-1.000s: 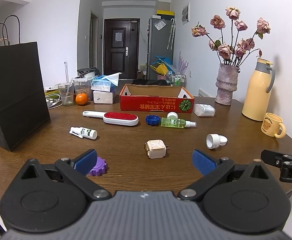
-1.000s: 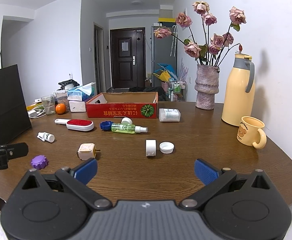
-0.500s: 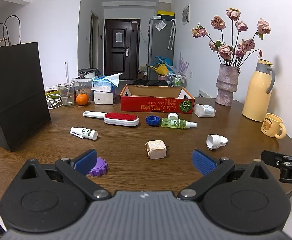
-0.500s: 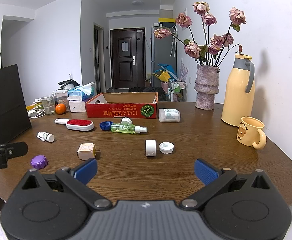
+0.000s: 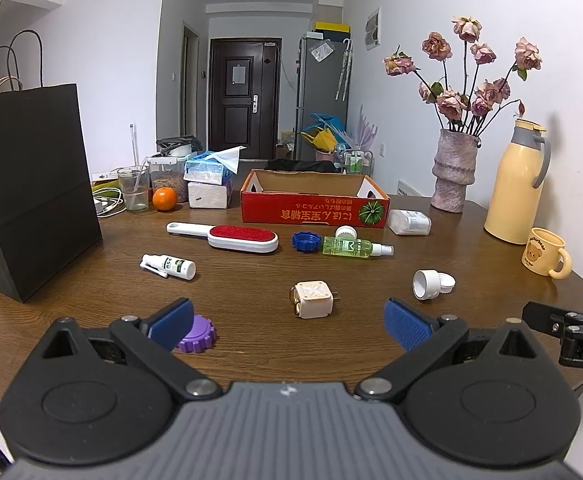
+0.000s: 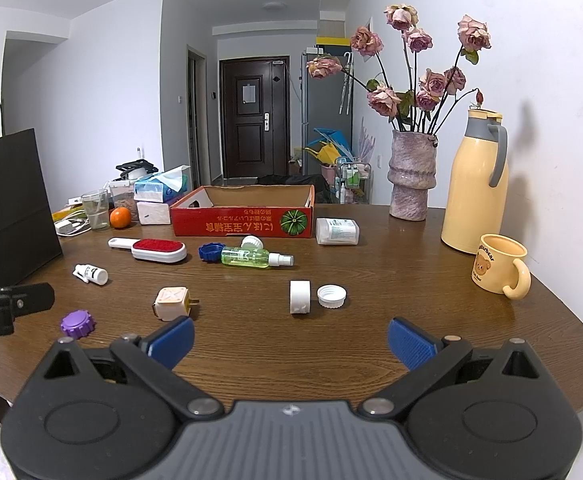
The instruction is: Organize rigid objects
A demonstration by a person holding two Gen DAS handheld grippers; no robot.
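Note:
Loose items lie on the brown table: a beige plug adapter (image 5: 313,299) (image 6: 172,303), a purple cap (image 5: 197,333) (image 6: 77,323), a white ring and white cap (image 5: 433,283) (image 6: 318,296), a green spray bottle (image 5: 355,247) (image 6: 255,258), a blue cap (image 5: 306,241), a small white spray bottle (image 5: 170,266), a red lint brush (image 5: 231,236) and a white pill bottle (image 5: 408,222). An open red cardboard box (image 5: 314,204) (image 6: 244,216) stands behind them. My left gripper (image 5: 287,322) is open and empty above the near edge. My right gripper (image 6: 290,344) is open and empty too.
A black paper bag (image 5: 31,200) stands at the left. A vase of roses (image 5: 453,168), a yellow thermos (image 5: 517,184) and a yellow mug (image 5: 545,254) stand at the right. A glass, an orange (image 5: 165,199) and tissue boxes sit at the back left.
Both grippers have barely shifted; nothing on the table has moved.

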